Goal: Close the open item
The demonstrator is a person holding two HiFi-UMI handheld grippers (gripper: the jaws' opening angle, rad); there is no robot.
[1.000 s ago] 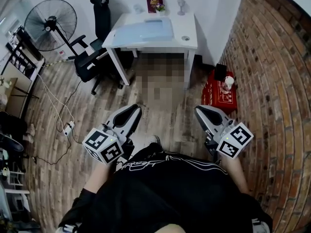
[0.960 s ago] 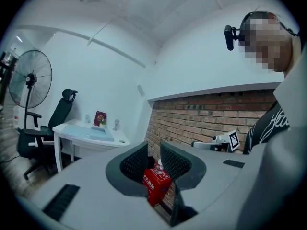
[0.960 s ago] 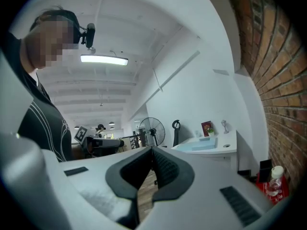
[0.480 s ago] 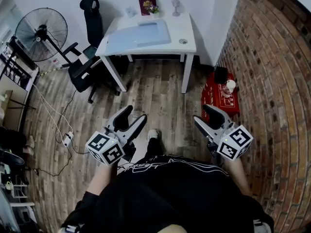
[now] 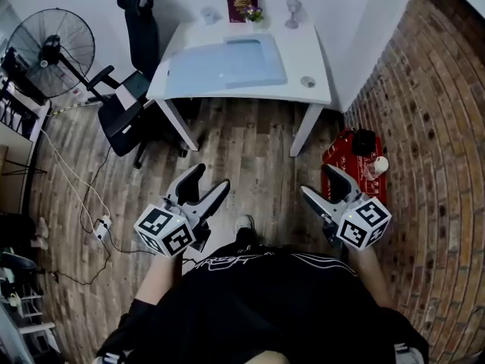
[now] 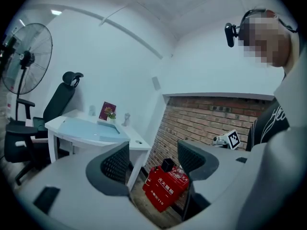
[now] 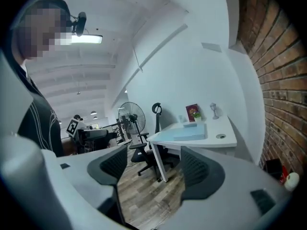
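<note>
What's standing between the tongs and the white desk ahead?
Nothing visible: only wood floor lies between the left tongs, the right tongs and the desk. Both tongs are opening, empty. The chair sits beside the desk, the red box by the brick wall, both off the straight path.

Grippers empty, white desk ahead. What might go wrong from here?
Walking in, feet may catch the power strip on the floor at left, or the red box near the right leg of the desk. Reaching over the desk may topple the small goblet and plant at its back edge.
</note>
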